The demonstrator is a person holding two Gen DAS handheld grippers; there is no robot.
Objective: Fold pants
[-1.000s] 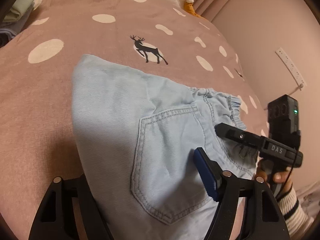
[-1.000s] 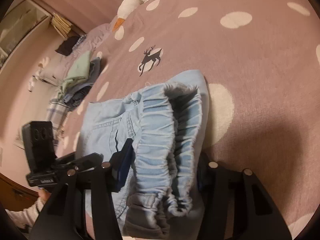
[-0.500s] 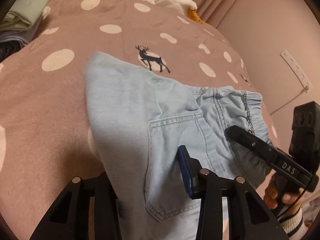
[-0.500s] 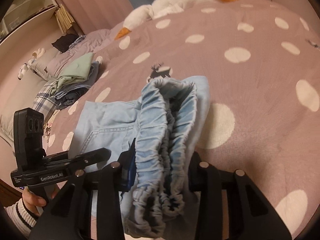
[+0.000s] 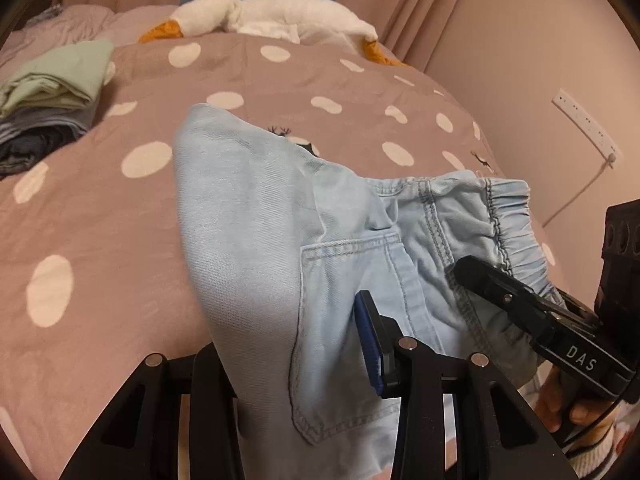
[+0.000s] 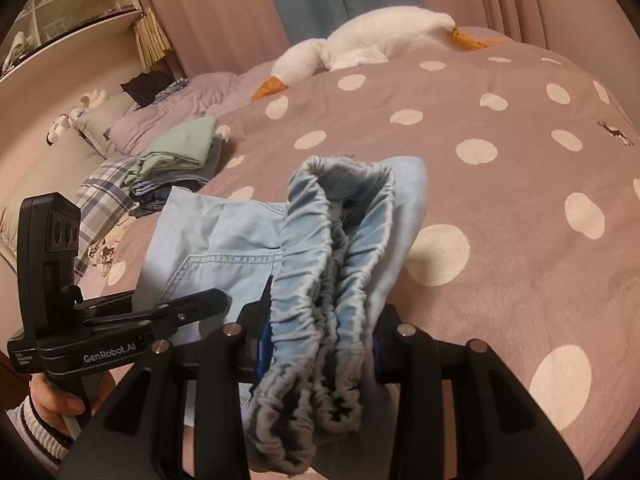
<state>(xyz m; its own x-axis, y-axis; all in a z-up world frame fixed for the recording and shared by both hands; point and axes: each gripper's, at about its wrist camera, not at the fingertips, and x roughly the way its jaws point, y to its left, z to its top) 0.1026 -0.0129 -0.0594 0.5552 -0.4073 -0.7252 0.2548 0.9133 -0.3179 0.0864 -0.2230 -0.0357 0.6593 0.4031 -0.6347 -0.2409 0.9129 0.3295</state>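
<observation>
The light blue folded pants [image 5: 280, 232] are lifted above the pink dotted bedspread [image 5: 88, 216]. My left gripper [image 5: 292, 344] is shut on the folded leg side, by the back pocket. My right gripper [image 6: 320, 336] is shut on the bunched elastic waistband [image 6: 332, 248]. In the left wrist view the right gripper [image 5: 520, 304] holds the waistband at the right. In the right wrist view the left gripper [image 6: 184, 312] shows at the left on the pants [image 6: 224, 232].
A stack of folded clothes [image 5: 52, 92] lies at the left of the bed, also in the right wrist view [image 6: 176, 156]. A white goose plush [image 6: 368, 40] lies at the head. A wall with a power strip [image 5: 584, 124] is at the right.
Both grippers have lifted the folded pants off the bedspread and tilted up, so more of the room and the bed's far end shows. Both grips are unchanged.
</observation>
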